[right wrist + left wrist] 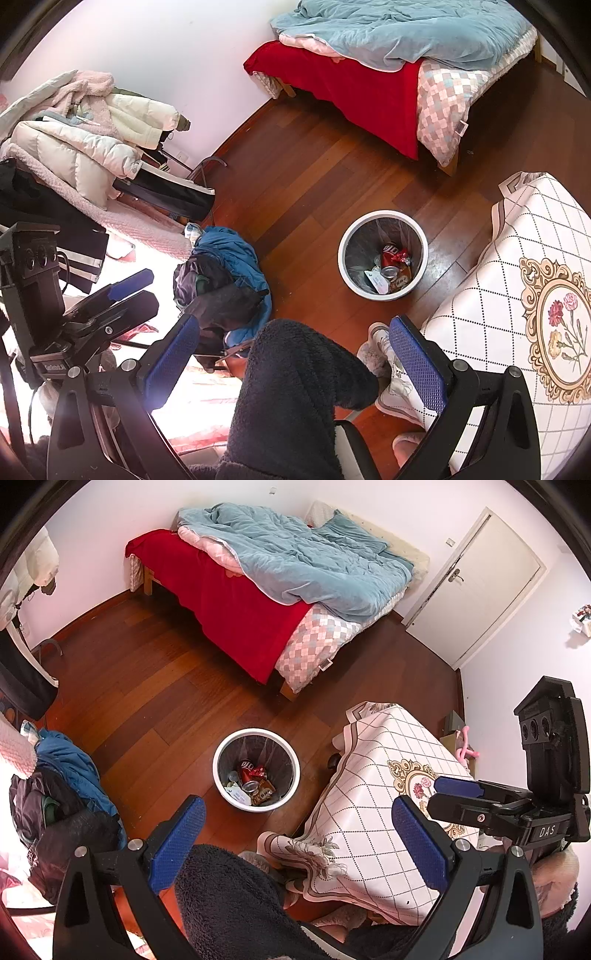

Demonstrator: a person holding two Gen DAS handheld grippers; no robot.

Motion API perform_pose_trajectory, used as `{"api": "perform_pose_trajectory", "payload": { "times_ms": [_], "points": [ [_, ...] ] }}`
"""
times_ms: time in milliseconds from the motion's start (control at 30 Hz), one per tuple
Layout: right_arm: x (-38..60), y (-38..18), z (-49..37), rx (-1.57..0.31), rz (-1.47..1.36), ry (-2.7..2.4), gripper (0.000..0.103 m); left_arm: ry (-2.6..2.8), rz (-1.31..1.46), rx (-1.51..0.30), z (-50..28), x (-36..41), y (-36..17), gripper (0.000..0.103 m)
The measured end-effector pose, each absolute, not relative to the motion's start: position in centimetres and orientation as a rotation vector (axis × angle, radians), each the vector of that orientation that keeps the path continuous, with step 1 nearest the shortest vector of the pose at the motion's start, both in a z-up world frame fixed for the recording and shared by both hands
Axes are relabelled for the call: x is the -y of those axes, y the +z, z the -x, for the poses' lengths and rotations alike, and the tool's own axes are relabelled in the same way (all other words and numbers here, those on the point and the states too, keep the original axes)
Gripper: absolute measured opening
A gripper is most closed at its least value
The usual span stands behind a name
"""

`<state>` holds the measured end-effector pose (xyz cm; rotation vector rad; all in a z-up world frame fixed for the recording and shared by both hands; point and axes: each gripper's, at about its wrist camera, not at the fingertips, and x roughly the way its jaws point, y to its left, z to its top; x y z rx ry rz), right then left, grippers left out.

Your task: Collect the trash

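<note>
Both tongs, left (295, 834) and right (291, 354), gape empty above the bin (221, 753); scan floor (147, 686) and tabletop (369, 775) for leftover trash.

White round bin (256, 770) upright on wood floor; inside: red crushed can (248, 769), wrappers.

Bin (256, 740) mouth open — table (373, 775), knee (236, 897) flank approach.
</note>
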<state>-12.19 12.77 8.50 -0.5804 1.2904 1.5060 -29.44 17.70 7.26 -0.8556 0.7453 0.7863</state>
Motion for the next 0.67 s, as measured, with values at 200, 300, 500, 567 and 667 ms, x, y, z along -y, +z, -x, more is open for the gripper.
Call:
{"api": "perform_pose_trajectory", "payload": {
  "times_ms": [200, 300, 500, 567, 667],
  "points": [
    [-12.84, 8.47, 12.21, -1.291, 0.581, 1.507, 0.103, 0.786, 0.857, -0.743, 29.6, -17.78, 7.23, 0.103],
    [-12.94, 8.44, 12.15, -1.292, 0.583, 1.508, 0.103, 0.788, 0.857, -0.742, 29.45, -17.7, 7.26, 0.103],
    [-12.95, 8.48, 12.19, -1.289, 0.583, 1.512, 0.103, 0.786, 0.859, -0.742, 29.6, -17.74, 7.23, 0.103],
    [-12.91, 8.47, 12.11, -1.29, 0.581, 1.51, 0.103, 0.789, 0.861, -0.737, 29.64, -17.74, 7.25, 0.103],
    [-12.88, 8.34, 12.03, -1.29, 0.58, 1.508, 0.103, 0.79, 0.869, -0.732, 29.56, -17.6, 7.24, 0.103]
  ]
}}
